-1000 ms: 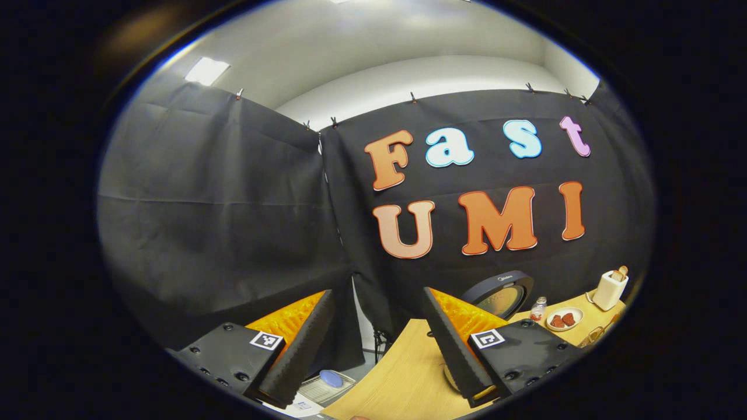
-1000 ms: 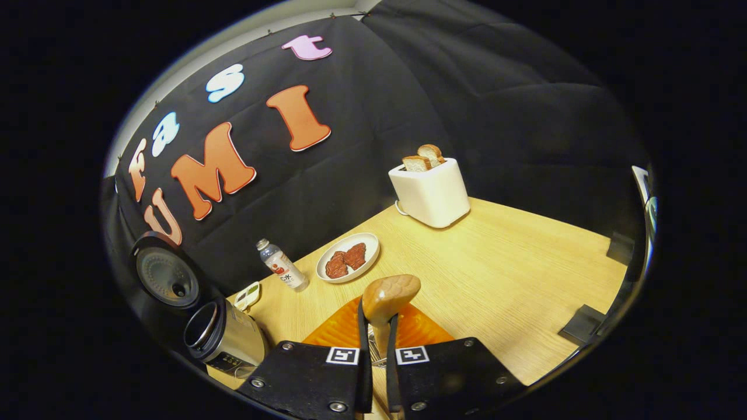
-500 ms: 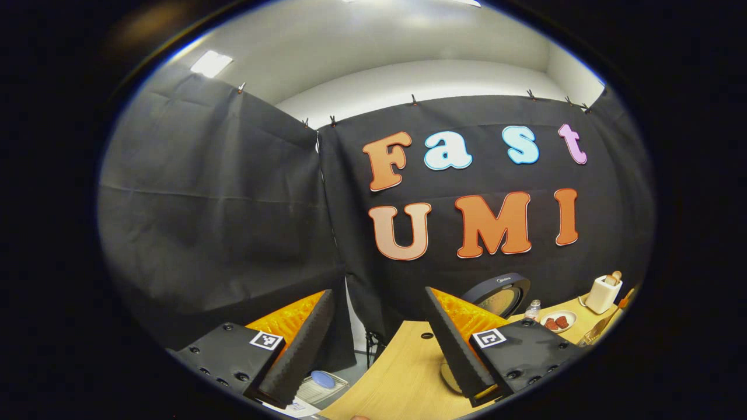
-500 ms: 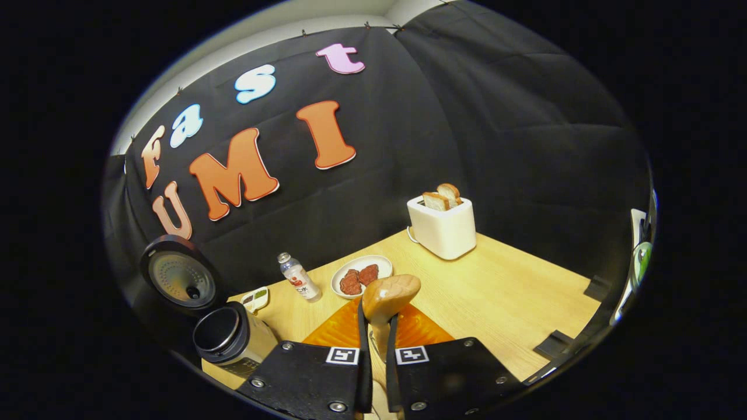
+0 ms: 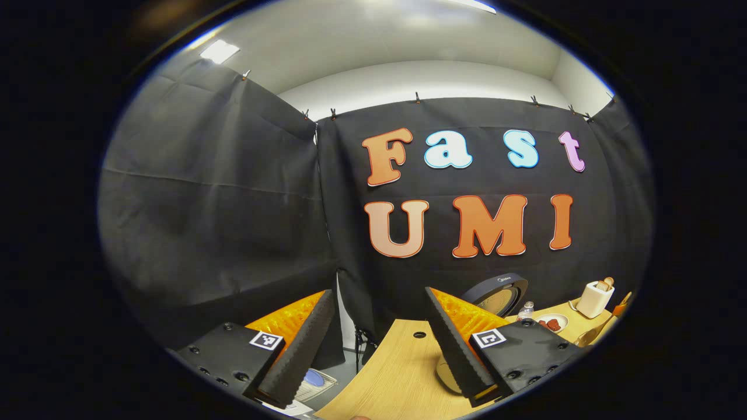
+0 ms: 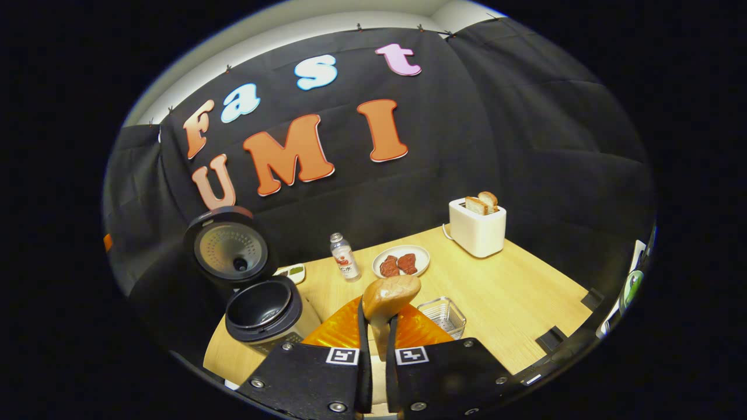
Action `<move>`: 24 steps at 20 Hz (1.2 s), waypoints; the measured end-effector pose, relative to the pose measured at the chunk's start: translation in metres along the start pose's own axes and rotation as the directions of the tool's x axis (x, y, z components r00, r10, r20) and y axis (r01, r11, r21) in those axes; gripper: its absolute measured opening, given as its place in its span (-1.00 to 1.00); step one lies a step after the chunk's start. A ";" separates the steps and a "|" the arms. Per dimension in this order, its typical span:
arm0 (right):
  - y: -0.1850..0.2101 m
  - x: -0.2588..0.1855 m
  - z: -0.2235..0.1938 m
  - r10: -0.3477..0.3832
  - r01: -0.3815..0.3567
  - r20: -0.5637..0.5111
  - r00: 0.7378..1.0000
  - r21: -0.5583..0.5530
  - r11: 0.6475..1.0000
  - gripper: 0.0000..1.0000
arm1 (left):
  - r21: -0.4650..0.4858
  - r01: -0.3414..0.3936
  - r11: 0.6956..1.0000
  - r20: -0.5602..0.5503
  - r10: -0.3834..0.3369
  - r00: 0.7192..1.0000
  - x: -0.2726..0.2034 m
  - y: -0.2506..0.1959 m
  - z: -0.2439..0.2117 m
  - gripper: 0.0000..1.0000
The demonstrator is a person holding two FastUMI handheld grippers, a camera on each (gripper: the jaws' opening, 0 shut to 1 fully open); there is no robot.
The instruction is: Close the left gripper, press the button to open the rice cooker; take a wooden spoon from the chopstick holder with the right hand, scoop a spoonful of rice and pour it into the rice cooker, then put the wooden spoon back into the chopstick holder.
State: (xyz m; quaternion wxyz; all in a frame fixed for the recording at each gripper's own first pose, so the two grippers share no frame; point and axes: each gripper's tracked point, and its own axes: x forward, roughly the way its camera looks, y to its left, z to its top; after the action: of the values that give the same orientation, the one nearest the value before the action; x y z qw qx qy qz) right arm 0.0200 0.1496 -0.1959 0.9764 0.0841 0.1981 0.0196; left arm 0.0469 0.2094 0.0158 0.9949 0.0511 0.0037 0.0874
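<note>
Right gripper (image 6: 374, 341): fingers clamped on wooden spoon (image 6: 390, 296), above surface (image 6: 513, 297). Rice cooker (image 6: 265, 309) open, left. Left gripper (image 5: 378, 341): fingers apart, empty. Risk: narrow handle grip lets spoon twist, spilling rice

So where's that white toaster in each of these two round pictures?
Left gripper view: the toaster sits small at the far right edge, on the table.
Right gripper view: it stands right of centre, near the wall, bread poking out.
Shared landmark: the plate of red food beside it.
</note>
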 end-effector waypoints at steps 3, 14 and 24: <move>0.005 0.003 -0.034 -0.008 0.004 -0.061 0.998 -0.070 0.998 -0.83 | 0.003 0.006 1.000 -0.023 -0.006 1.000 0.002 0.003 -0.011 1.00; 0.011 0.002 -0.116 -0.068 0.012 -0.195 0.978 -0.275 0.961 -0.82 | 0.018 0.000 1.000 -0.057 0.001 0.998 0.001 0.018 -0.023 1.00; 0.017 0.018 -0.141 0.092 -0.004 -0.248 0.964 0.333 0.943 -0.82 | 0.026 -0.008 1.000 -0.054 0.010 0.998 -0.001 0.015 -0.022 0.94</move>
State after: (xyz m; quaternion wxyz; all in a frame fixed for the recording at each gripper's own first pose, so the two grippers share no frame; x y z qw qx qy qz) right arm -0.0187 0.1893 -0.3276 0.9132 0.2478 0.3228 0.0209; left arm 0.0427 0.2264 -0.0045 0.9932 0.0615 0.0315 0.0932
